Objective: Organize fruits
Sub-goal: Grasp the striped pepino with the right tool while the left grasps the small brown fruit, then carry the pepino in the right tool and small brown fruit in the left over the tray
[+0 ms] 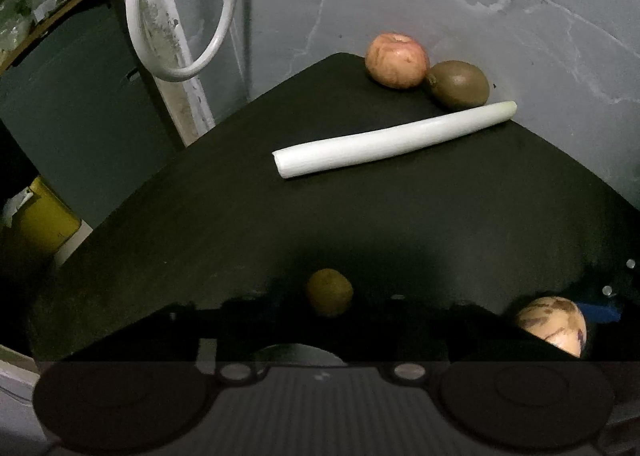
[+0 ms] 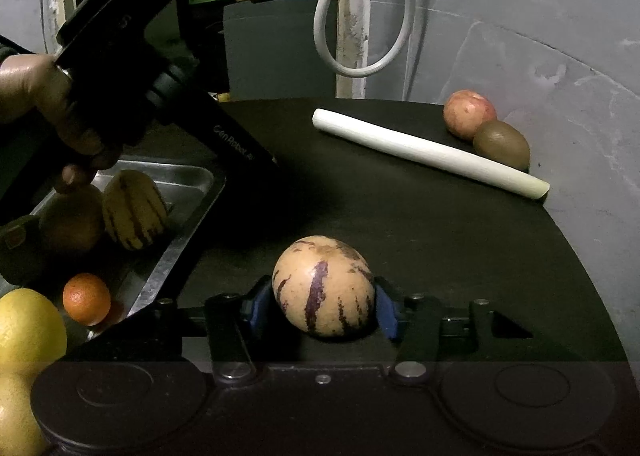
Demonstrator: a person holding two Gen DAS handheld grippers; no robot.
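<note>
Right gripper (image 2: 325, 306) clamped on striped pepino melon (image 2: 324, 286), blue pads (image 2: 386, 306) pressed to both sides, melon resting on black worktop (image 2: 400, 223). Left gripper (image 1: 329, 296) down in shadow at near edge of view, small brownish kiwi (image 1: 329, 292) sitting between its fingers; too dark to confirm pad contact, but jaws drawn in close around it. Same melon visible at lower right of left wrist view, just beside the blue pad. Far corner of worktop: apple (image 2: 469, 114) and second kiwi (image 2: 501, 144) touching each other, against grey wall (image 2: 540, 35). White leek stalk (image 2: 428, 153) lying diagonal just in front of both, one end overhanging worktop edge. Metal tray (image 2: 188, 232) at left of right wrist view, holding another striped melon (image 2: 134, 209), an orange (image 2: 86, 298), a dull brownish round fruit, partly hidden. Yellow fruit (image 2: 28, 330) at lower left edge, outside tray as far as visible. Person's hand (image 2: 48, 103) gripping left gripper handle above tray. White cable loop (image 2: 360, 15) hanging by post behind worktop.
</note>
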